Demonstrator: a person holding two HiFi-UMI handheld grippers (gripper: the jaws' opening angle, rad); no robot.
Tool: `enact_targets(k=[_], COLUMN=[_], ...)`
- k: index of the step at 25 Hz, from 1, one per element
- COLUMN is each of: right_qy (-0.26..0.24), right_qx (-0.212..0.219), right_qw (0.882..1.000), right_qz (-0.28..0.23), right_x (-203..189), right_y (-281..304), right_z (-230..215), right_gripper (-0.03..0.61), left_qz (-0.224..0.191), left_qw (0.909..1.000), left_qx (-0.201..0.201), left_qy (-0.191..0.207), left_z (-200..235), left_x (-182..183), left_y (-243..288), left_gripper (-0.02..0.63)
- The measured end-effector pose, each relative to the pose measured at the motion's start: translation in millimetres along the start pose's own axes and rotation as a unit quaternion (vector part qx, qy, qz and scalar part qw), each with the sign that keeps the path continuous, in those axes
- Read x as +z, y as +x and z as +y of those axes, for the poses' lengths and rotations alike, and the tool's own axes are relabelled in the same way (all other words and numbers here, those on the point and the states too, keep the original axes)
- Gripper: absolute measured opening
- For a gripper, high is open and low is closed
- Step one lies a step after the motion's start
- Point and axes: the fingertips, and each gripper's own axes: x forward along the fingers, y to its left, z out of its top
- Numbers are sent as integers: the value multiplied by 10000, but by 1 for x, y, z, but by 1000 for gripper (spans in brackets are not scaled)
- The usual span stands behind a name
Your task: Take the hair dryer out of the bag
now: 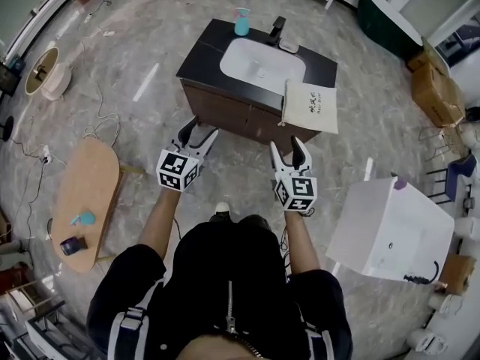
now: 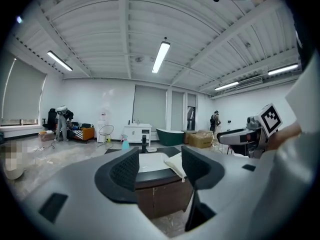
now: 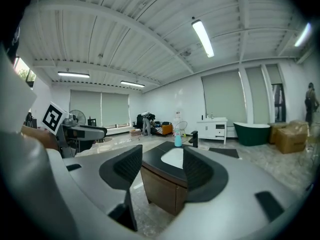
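A person stands in front of a dark worktop point(image 1: 204, 45) with a white sink point(image 1: 259, 64) set into it. The cream bag point(image 1: 310, 106) lies at the worktop's near right corner, right of the sink, with its near end hanging over the front edge. The hair dryer cannot be seen.

The left hand-held gripper point(image 1: 202, 127) is held out near the cabinet front, short of the worktop. Its jaws stand wide apart with nothing between them. In its own view, the left hand-held gripper point(image 2: 160, 166) frames the sink and the bag point(image 2: 176, 162) well beyond its pads.

The right hand-held gripper point(image 1: 286, 145) is level with it, just near of the bag. Its jaws are also apart and empty.

A teal bottle point(image 1: 241, 23) and a black faucet point(image 1: 277, 30) stand at the far edge.
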Motion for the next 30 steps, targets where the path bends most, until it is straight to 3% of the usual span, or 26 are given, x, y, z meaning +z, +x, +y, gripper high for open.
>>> enact_targets(k=[18, 30], right_qy=[167, 126], right_qx=[-377, -454], right_qw=[9991, 9989], right_qz=[23, 54], right_x=[11, 40], right_y=[87, 165], right_z=[-64, -147], right_gripper=[234, 233], left_qz=[185, 213], left_qw=[9993, 9989], left_qx=[-309, -424], left_qy=[-87, -31], left_z=[50, 69], left_x=[1, 25], left_y=[109, 227], left_gripper=[270, 270])
